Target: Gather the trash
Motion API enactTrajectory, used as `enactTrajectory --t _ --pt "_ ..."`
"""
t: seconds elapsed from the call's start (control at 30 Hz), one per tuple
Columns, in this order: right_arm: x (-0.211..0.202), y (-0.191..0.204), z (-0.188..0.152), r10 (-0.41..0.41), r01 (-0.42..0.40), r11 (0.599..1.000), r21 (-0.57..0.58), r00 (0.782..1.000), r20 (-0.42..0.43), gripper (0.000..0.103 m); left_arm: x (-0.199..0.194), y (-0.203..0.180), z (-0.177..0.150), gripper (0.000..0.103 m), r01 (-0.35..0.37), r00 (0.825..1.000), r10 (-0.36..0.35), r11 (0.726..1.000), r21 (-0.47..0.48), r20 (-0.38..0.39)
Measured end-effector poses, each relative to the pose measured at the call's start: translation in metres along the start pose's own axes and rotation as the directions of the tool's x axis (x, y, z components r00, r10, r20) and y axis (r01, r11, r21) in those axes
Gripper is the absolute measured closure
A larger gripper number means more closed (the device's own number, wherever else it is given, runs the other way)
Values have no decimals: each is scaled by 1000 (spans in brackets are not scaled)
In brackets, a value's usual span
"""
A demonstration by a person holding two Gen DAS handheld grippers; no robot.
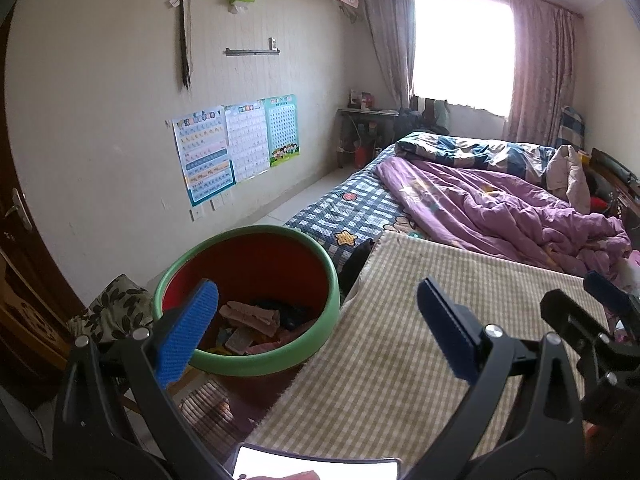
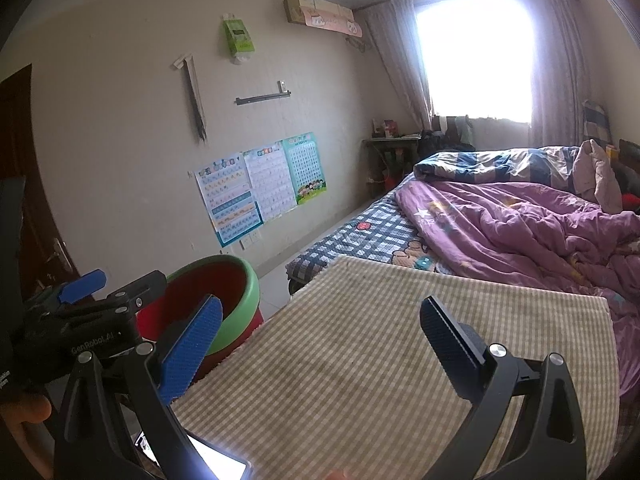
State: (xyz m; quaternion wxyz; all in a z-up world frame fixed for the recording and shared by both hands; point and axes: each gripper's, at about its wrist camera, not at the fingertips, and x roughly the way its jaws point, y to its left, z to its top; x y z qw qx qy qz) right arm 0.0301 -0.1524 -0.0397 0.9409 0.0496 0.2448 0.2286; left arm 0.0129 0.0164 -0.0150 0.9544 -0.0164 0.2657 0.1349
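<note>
Left gripper [image 1: 316,320]: your blue-padded fingers [image 1: 188,332] stand spread wide with nothing between them, held above the edge where the cloth meets the bin. It also shows at the left of the right wrist view, a blue pad raised.

Right gripper [image 2: 320,344]: your fingers gape just as wide, empty, poised over the middle of the checked cloth [image 2: 400,340]. Its black frame and one blue pad show at the far right of the left wrist view.

Checked cloth: beige and white gingham, spread flat over a raised surface under both tools; its top is bare in both views.

Trash bin [image 1: 256,360]: round, red wall, green rim, standing just beside the cloth's left edge and below your left finger. Inside lie the collected scraps [image 1: 252,320]: pinkish pieces, something dark, a few small wrappers, though you cannot tell exactly what each is.

Phone [image 1: 316,468]: a lit white screen at the near edge, partly hidden by the gripper frame.

Bed [image 1: 352,208]: blue plaid sheet beyond the cloth, with a rumpled purple duvet [image 1: 500,208] on it.

Wall posters [image 1: 236,144]: three charts, low on the left wall.

Window [image 1: 464,40]: bright, with pink curtains either side.
</note>
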Motion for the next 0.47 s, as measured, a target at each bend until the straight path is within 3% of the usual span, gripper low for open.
enactTrajectory --t 0.27,0.37,0.47 --pt "11 -7 -17 -26 26 1000 3 997 -75 7 5 8 -4 5 12 1000 -12 999 -31 -25" --pt "23 -30 -36 -139 140 990 0 979 -148 7 11 16 -9 5 -11 998 9 999 -30 -55" --pt "29 -76 -57 -305 318 948 28 929 -208 7 17 35 -16 5 -35 996 31 998 -52 -87"
